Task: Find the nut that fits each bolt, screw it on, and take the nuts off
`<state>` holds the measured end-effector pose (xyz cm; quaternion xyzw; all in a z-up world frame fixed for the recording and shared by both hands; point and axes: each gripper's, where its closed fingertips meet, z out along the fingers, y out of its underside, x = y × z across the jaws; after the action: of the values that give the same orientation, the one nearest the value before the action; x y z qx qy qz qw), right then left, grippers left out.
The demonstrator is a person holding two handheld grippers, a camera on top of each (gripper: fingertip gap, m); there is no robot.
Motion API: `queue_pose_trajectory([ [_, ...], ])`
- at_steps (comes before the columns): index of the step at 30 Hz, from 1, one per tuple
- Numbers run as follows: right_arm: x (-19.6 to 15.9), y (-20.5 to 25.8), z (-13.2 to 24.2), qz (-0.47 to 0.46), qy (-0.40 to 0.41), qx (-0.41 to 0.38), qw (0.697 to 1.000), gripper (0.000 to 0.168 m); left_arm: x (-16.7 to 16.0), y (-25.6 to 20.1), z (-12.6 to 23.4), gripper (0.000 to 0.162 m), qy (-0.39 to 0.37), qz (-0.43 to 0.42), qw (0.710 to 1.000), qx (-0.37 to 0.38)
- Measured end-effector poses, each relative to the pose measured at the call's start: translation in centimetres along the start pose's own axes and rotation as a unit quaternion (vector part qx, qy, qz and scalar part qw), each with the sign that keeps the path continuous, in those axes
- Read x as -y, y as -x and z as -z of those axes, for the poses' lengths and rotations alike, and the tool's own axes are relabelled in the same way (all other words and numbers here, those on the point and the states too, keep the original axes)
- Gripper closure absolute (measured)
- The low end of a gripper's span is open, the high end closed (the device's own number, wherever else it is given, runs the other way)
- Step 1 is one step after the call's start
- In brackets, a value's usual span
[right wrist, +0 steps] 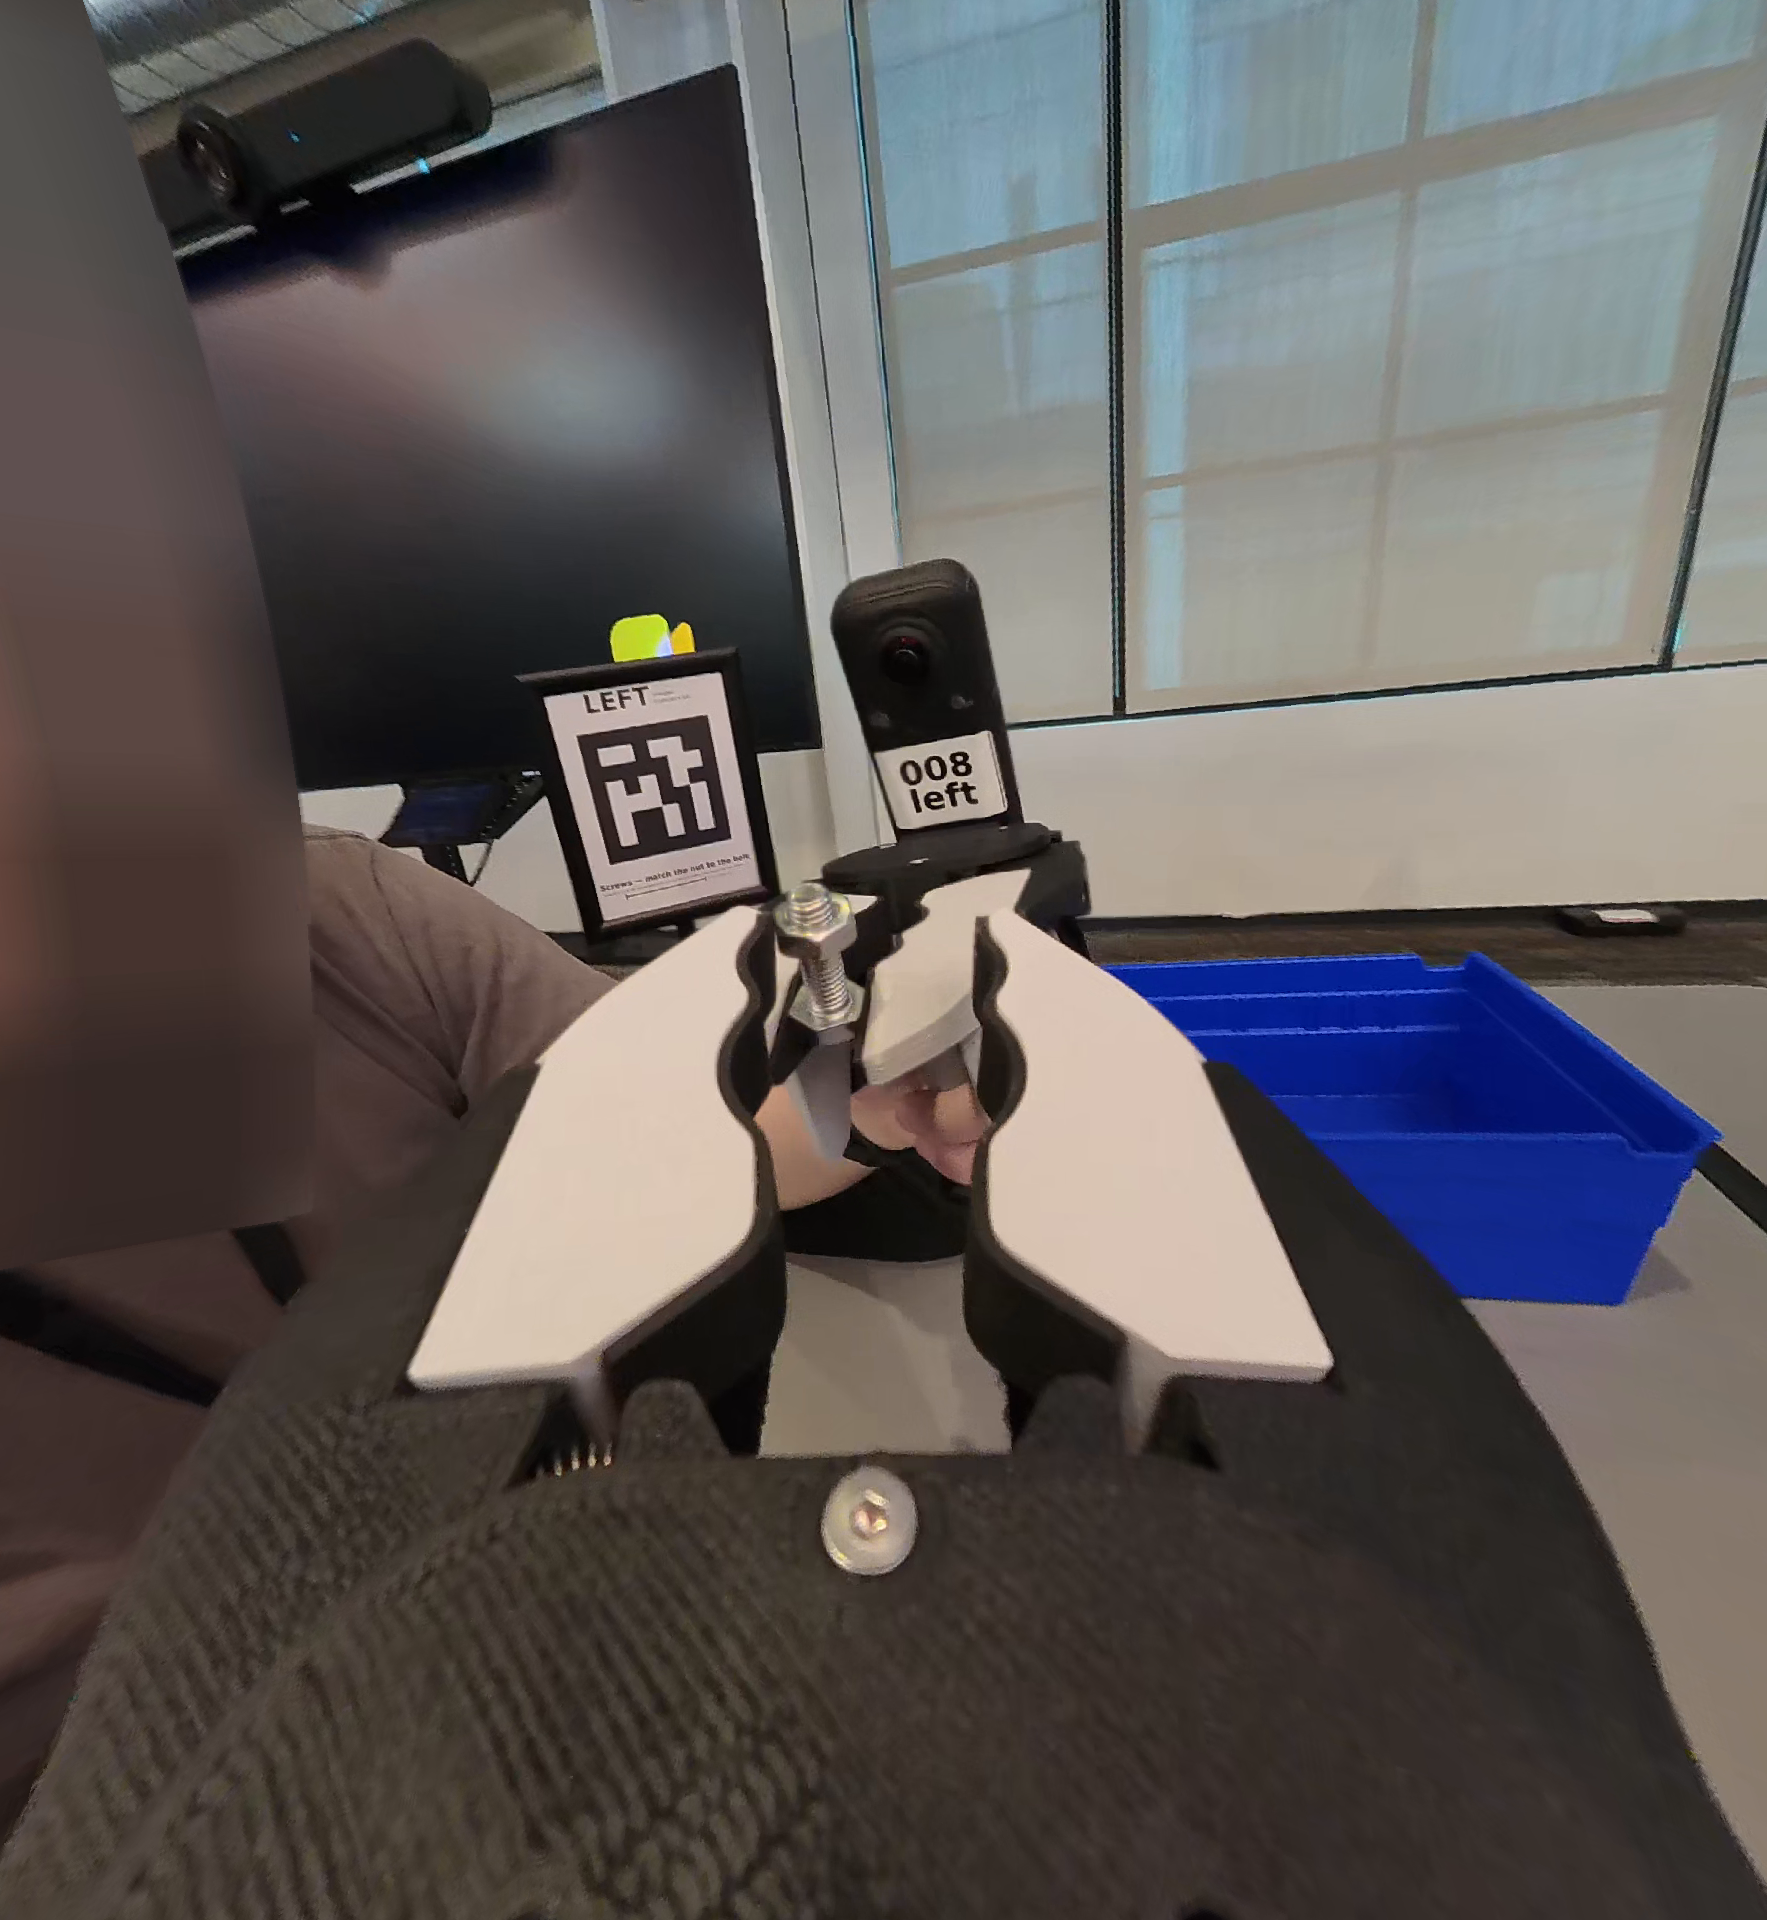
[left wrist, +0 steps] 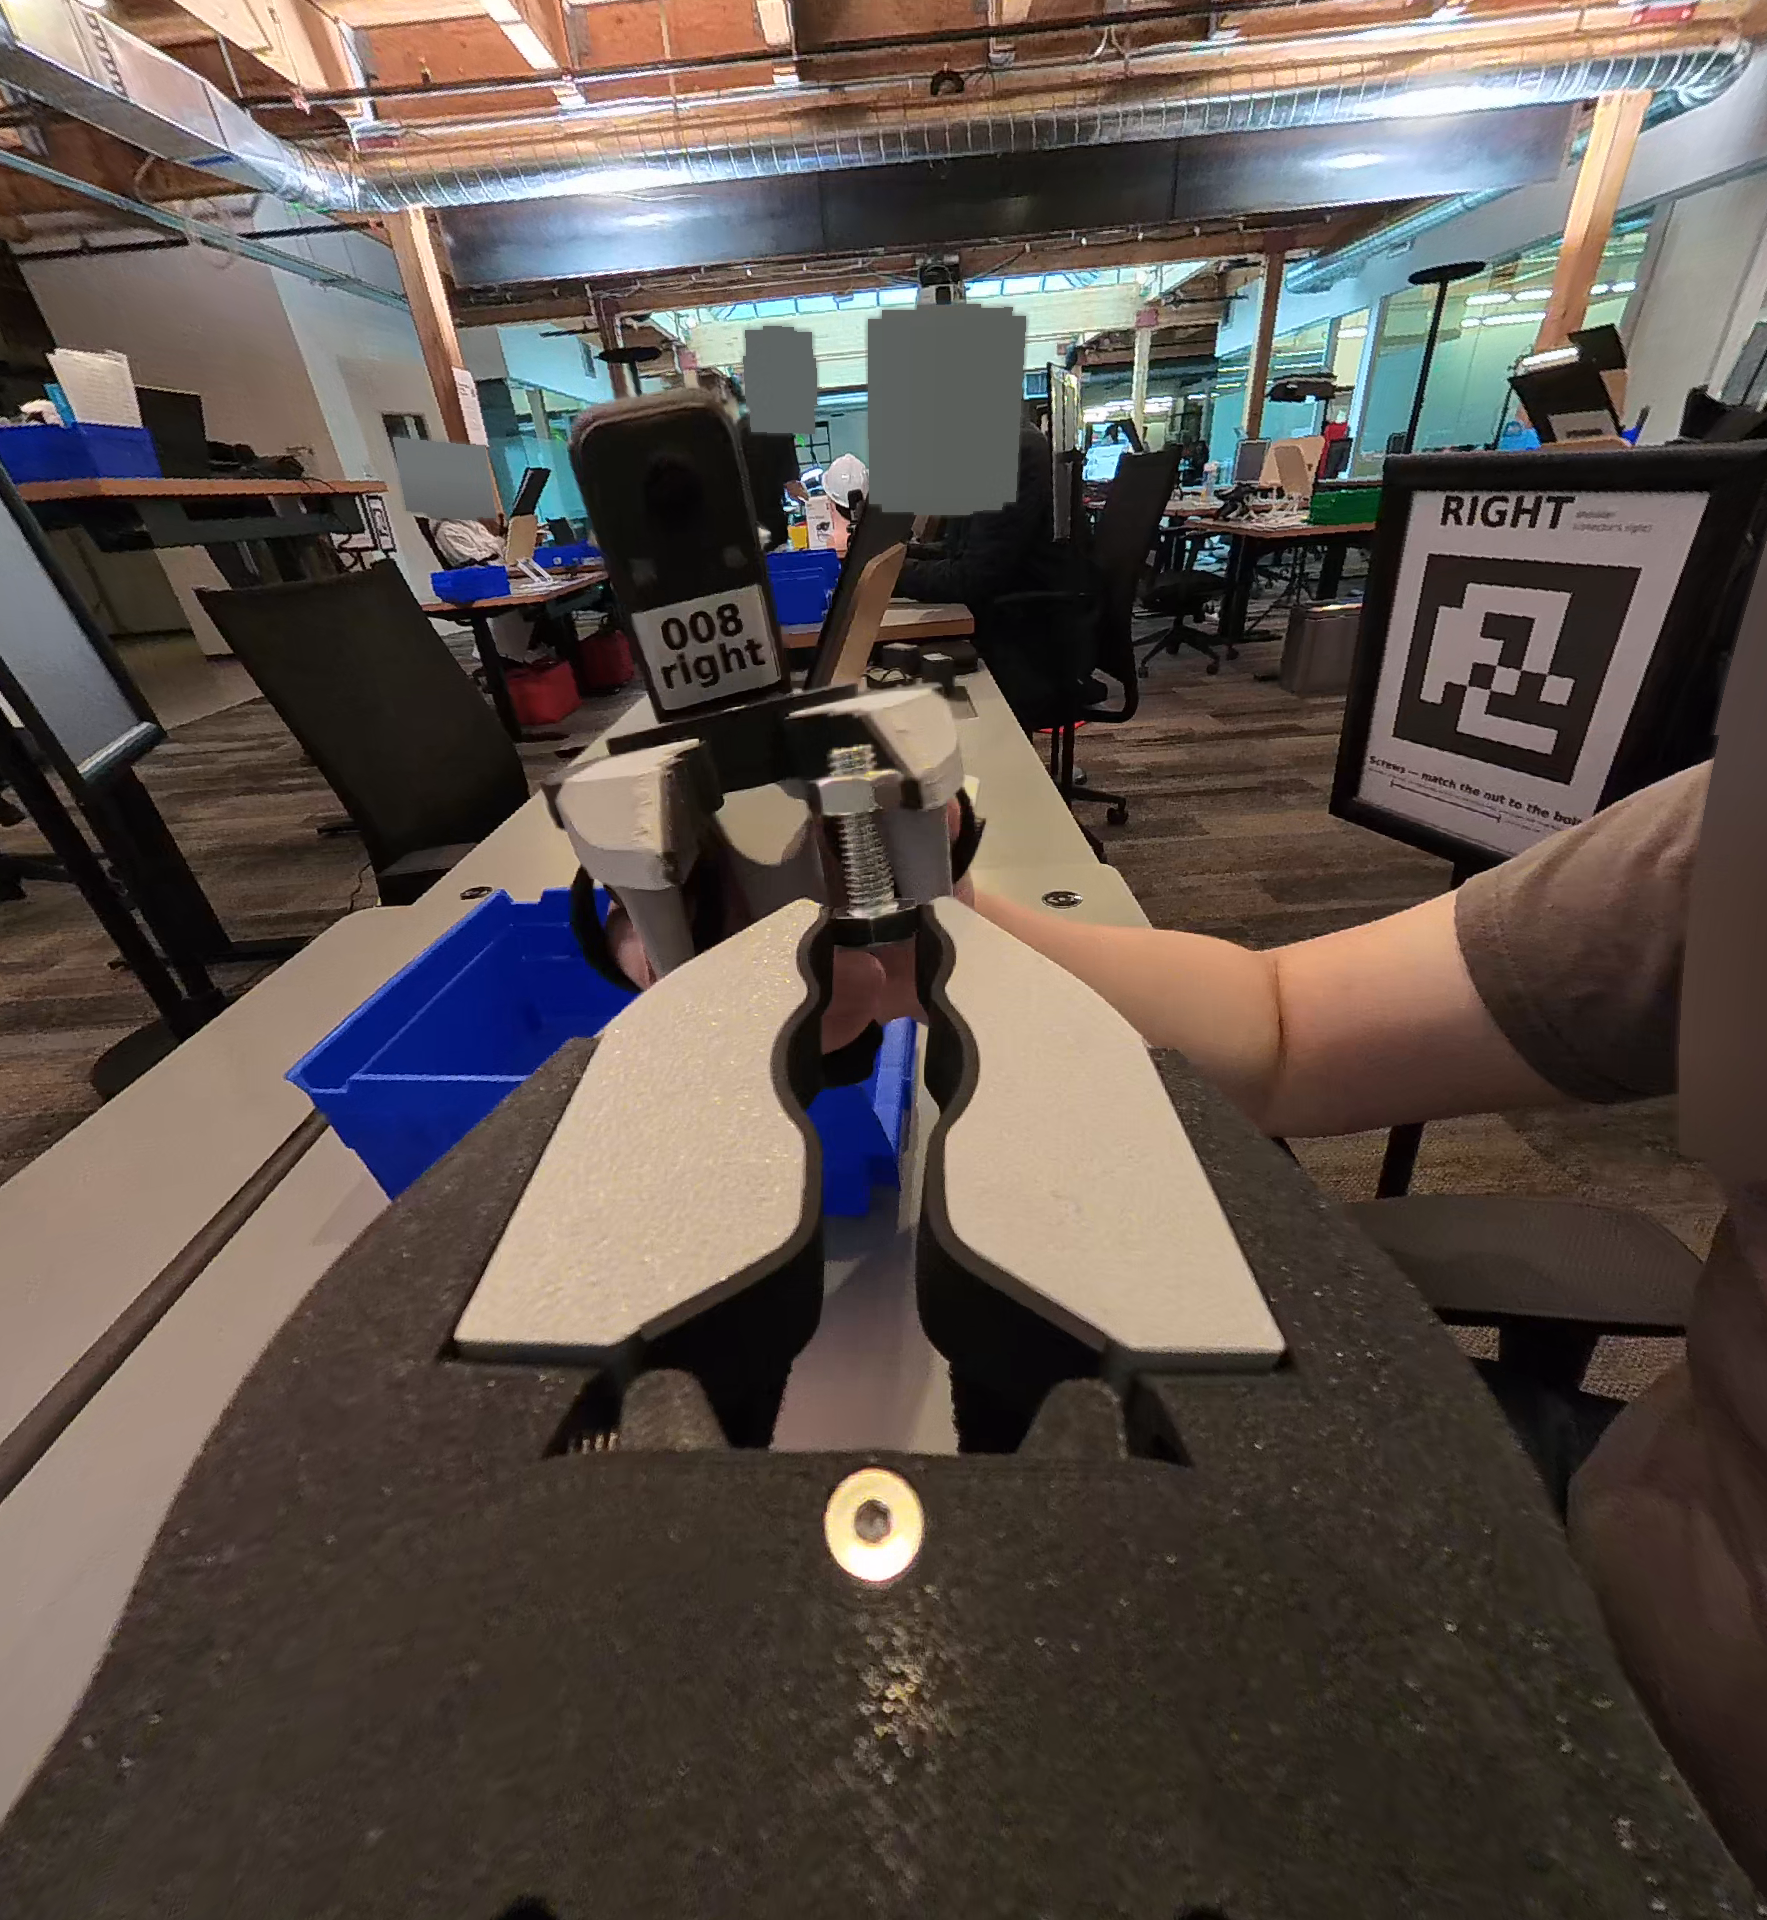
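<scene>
Bolt (left wrist: 866, 847) rigid, slick steel | left gripper (left wrist: 871, 928) clamps hex head | right gripper (left wrist: 791, 800) parted around nut (left wrist: 858, 795) flats

Looking like an open-plan office/lab: desks (left wrist: 1263, 540), office chairs (left wrist: 1118, 582), exposed ducting (left wrist: 858, 156), big monitor (right wrist: 484, 436).

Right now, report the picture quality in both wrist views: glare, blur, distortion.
Left wrist view: strong fisheye bend in the ceiling ducts; bolt sharp; bright glint on the mount screw. Right wrist view: bright windows backlight the scene; soft sheen on the dark monitor; bolt fairly sharp.
</scene>
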<state>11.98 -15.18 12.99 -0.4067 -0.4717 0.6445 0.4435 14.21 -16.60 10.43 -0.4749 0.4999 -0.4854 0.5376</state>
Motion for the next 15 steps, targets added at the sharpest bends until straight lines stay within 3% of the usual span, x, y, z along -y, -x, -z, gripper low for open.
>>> queue_pose_trajectory([
  [7,0.2,-0.1,0.5,-0.014,-0.009,0.012,1.0,0.133,0.2,0.3,0.2,0.147,-0.007,0.008,1.0,0.001],
  [10,0.3,0.5,0.2,-0.01,-0.01,0.024,1.0,0.138,-0.1,0.3,0.1,0.147,0.0,0.002,1.0,0.004],
  [12,0.2,0.9,0.0,-0.004,-0.006,0.029,1.0,0.151,-0.1,0.2,0.0,0.147,0.002,-0.002,1.0,0.005],
  [15,0.1,1.0,-0.1,0.016,0.006,0.019,1.0,0.152,-0.2,0.2,0.0,0.148,0.003,-0.001,1.0,0.003],
])
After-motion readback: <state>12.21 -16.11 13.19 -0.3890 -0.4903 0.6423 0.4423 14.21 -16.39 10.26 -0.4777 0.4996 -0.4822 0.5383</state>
